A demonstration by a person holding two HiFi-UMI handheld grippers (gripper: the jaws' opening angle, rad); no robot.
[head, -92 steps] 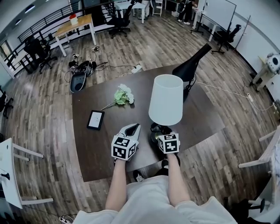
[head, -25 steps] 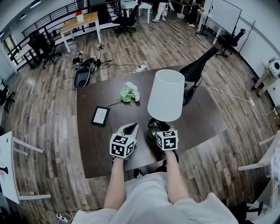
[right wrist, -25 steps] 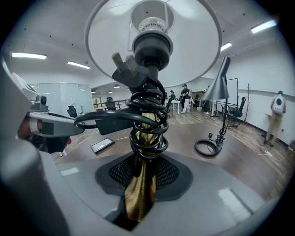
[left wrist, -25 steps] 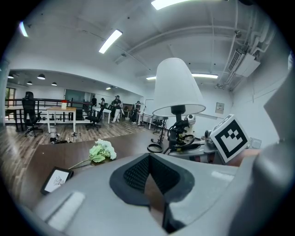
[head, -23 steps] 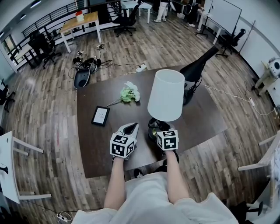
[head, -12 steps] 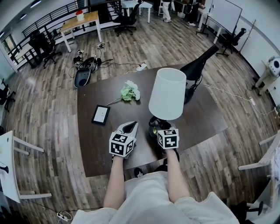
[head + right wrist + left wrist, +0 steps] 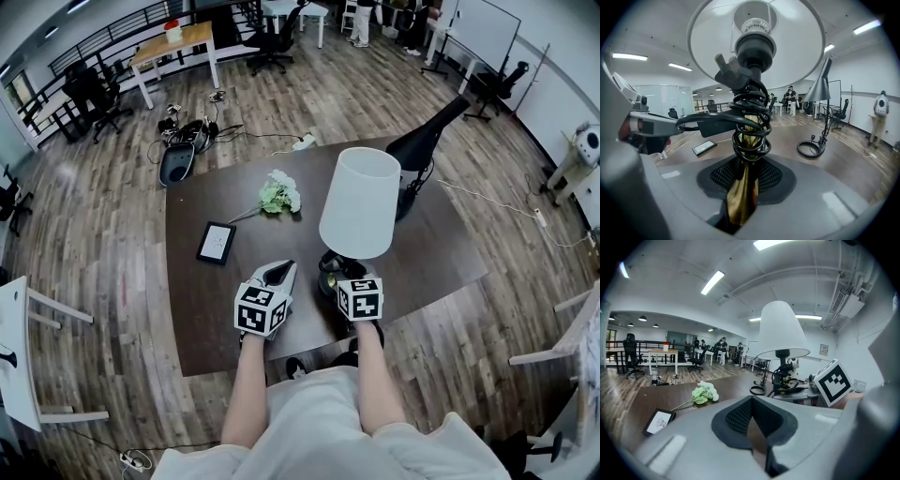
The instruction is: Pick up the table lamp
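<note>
Gripping the table lamp [image 7: 358, 202] low on its brass stem [image 7: 743, 197], the right gripper [image 7: 341, 278] has its two dark pads pressed against the metal from either side. The stem rises straight out of the jaws. A black cord [image 7: 750, 126] is coiled round it just above the grip, and the white shade [image 7: 754, 42] spreads directly overhead. In the head view the lamp stands upright near the front edge of the dark table [image 7: 206, 309], with its shade ahead of and above the right gripper. Whether its base rests on the tabletop cannot be told. The left gripper [image 7: 278, 274] sits just beside the lamp on its left, apart from it, jaws spread with nothing between them. A bunch of pale flowers [image 7: 278, 196] and a small framed picture [image 7: 216, 242] lie farther left on the table.
</note>
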